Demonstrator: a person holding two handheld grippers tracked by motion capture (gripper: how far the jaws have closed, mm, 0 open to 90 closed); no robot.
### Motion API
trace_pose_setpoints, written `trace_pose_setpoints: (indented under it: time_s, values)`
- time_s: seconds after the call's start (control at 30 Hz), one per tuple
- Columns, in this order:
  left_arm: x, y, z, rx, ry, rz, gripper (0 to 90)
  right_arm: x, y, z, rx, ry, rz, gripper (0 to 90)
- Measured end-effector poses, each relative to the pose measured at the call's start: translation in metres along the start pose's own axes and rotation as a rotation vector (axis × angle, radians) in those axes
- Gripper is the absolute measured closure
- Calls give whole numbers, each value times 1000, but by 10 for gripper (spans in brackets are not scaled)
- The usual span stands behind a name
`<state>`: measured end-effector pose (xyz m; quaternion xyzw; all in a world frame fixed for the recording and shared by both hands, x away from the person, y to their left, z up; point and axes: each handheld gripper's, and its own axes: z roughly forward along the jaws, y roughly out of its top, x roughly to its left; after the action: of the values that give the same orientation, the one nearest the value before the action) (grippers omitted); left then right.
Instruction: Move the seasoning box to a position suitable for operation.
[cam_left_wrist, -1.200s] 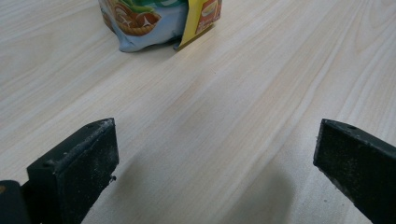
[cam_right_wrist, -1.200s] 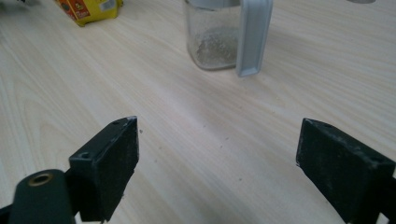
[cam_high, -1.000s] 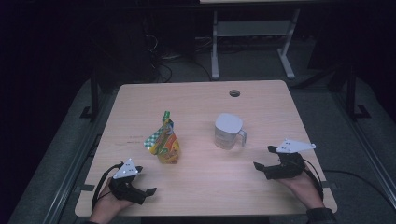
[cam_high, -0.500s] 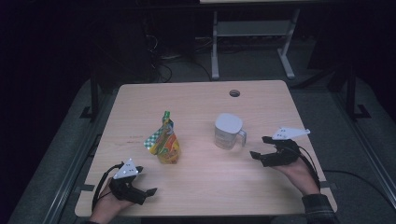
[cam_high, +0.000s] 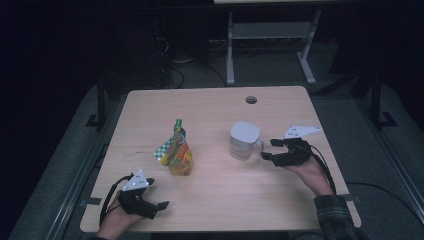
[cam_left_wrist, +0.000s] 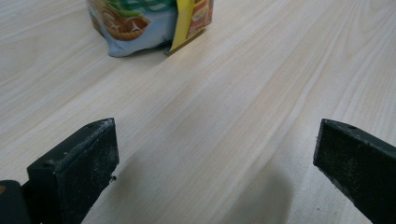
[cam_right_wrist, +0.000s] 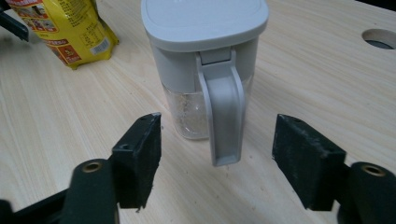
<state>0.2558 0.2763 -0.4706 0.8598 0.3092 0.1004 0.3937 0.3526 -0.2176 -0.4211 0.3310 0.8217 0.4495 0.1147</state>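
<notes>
Since a second ago, right gripper (cam_high: 267, 150) neared the jug's handle (cam_right_wrist: 223, 116), now between its closing, probably untouching fingers (cam_right_wrist: 140, 154); left gripper (cam_high: 162, 206) spread.

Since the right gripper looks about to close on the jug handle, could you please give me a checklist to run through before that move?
1. Handle lined up between the jaws of the right gripper: ok, it sits in the gap, which has just been narrowing.
2. Pads clear of the handle on both sides: ok, no contact yet.
3. Jug upright with its grey lid seated: ok.
4. Snack bag out of the way: ok, it stands apart, to the jug's left in the high view.
5. Left gripper idle: ok, open over bare table, nothing between its jaws.
6. How full the jug is: cannot tell.
</notes>
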Motion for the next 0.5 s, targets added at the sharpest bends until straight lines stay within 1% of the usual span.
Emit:
trace_pose_setpoints:
  time_s: [0.2, 0.23, 0.3, 0.33, 0.4, 0.5]
  values:
    - [-1, 1, 1, 0, -6, 4, 0, -3, 7, 9, 6, 14, -17, 389]
    - [-1, 0, 1, -2, -3, 1, 0, -4, 8, 11, -11, 29, -23, 435]
    - [-1, 0, 0, -2, -3, -2, 0, -5, 9, 13, -17, 32, -21, 445]
    - [0, 0, 0, -3, -2, 0, 0, -7, 9, 16, -20, 45, -21, 467]
    - [0, 0, 0, -4, -3, -1, 0, -8, 8, 18, -18, 54, -20, 483]
    - [0, 0, 0, -1, -5, -2, 0, -10, 7, 21, -18, 61, -17, 509]
